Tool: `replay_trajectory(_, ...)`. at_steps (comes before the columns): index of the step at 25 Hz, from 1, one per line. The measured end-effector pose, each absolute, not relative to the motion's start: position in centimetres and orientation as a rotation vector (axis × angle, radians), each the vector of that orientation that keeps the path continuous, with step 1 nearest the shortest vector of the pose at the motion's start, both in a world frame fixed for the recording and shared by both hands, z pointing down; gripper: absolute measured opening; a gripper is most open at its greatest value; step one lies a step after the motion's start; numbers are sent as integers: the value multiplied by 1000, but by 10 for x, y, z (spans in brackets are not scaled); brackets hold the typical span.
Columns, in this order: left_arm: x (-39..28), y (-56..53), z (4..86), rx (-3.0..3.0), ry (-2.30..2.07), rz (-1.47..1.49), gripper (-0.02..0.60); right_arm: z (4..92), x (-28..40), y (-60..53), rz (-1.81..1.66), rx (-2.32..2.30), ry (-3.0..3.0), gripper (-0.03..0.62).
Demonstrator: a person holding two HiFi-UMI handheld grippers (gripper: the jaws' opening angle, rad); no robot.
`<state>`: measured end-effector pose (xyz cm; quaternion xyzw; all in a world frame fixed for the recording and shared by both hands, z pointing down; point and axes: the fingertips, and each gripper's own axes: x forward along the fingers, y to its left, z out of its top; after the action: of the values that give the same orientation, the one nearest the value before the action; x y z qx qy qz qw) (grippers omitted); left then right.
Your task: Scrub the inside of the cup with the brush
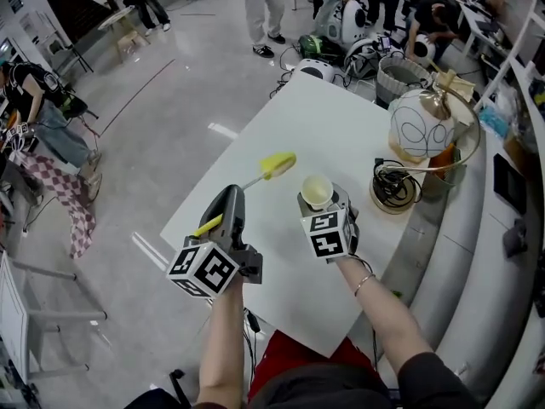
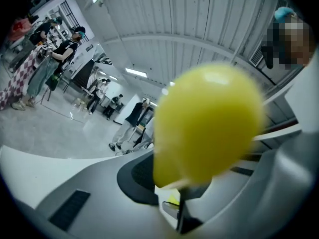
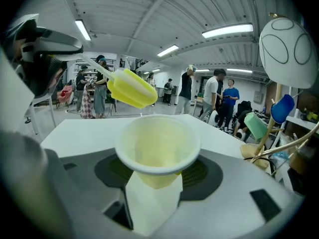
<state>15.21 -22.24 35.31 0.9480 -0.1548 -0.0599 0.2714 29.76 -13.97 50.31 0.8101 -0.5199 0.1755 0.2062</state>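
Scrubbing has not started, as far as the views show. The small pale-yellow plastic cup with a flared white rim [image 1: 317, 191] is held in the air above the near part of the white counter [image 1: 281, 118], mouth up. The right tongs [image 1: 322, 204] are clamped wide on its tapered lower body. In the right gripper view, the inside of the cup [image 3: 158, 146] looks bare and dry. No foam or water shows, and nothing is in it.

The long-handled brush with a yellow sponge head [image 1: 278, 164] belongs to the left tongs [image 1: 232, 196], which are closed on its thin stem. Its head hangs up and to the left of the cup, near the rim but apart from it.

My judgement is that the whole job is left: lower the head into the mouth, then work it round the wall and base.

Farther right on the counter stand a white globe lamp with black line drawing [image 1: 423, 122] and a coiled black cable [image 1: 393, 186]. People stand on the grey floor beyond.
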Motion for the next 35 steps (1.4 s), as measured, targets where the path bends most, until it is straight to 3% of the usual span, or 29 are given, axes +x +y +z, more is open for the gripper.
replay_trajectory(18, 235, -236, 394, 2734, -391, 68, 38, 542, 347, -146, 676, 2346, -1303, 267)
replay_trajectory(35, 246, -242, 401, 2738, -308, 73, 38, 568, 355, -158, 796, 2327, -1301, 267)
